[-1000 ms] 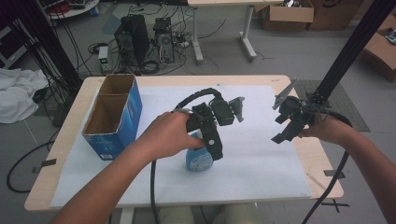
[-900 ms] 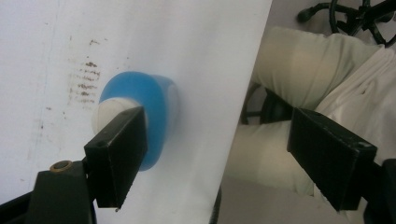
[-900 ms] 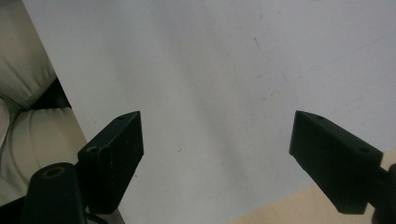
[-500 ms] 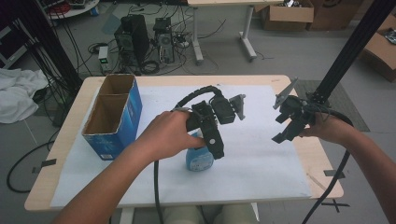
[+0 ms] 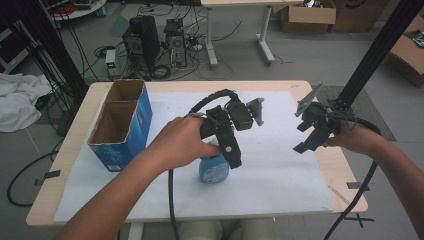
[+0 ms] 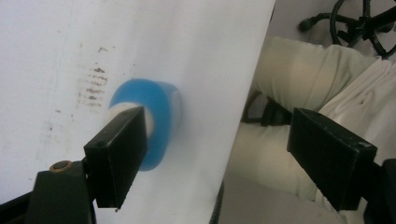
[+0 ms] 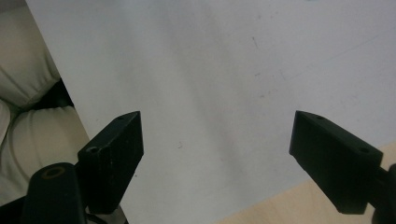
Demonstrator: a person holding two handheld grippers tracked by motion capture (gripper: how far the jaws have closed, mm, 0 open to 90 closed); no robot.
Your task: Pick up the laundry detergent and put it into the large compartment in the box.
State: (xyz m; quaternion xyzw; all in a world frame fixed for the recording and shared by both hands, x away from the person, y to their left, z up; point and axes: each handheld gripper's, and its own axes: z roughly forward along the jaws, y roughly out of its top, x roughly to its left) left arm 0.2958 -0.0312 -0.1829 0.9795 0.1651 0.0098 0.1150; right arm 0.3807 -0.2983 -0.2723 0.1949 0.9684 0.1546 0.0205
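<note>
The left gripper (image 5: 227, 142) hovers above the blue bottle (image 6: 144, 121), jaws spread wide with the bottle below its left jaw. Far right, the right gripper (image 5: 312, 135) is released, empty.

No readable text, brand or number appears anywhere. The blue bottle (image 5: 214, 169) carries a pale label, too blurred to read.

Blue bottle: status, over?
Left gripper open, above blue bottle, no grip. Right gripper open, holding nothing, over the white sheet. Cardboard box off left, path clear.
</note>
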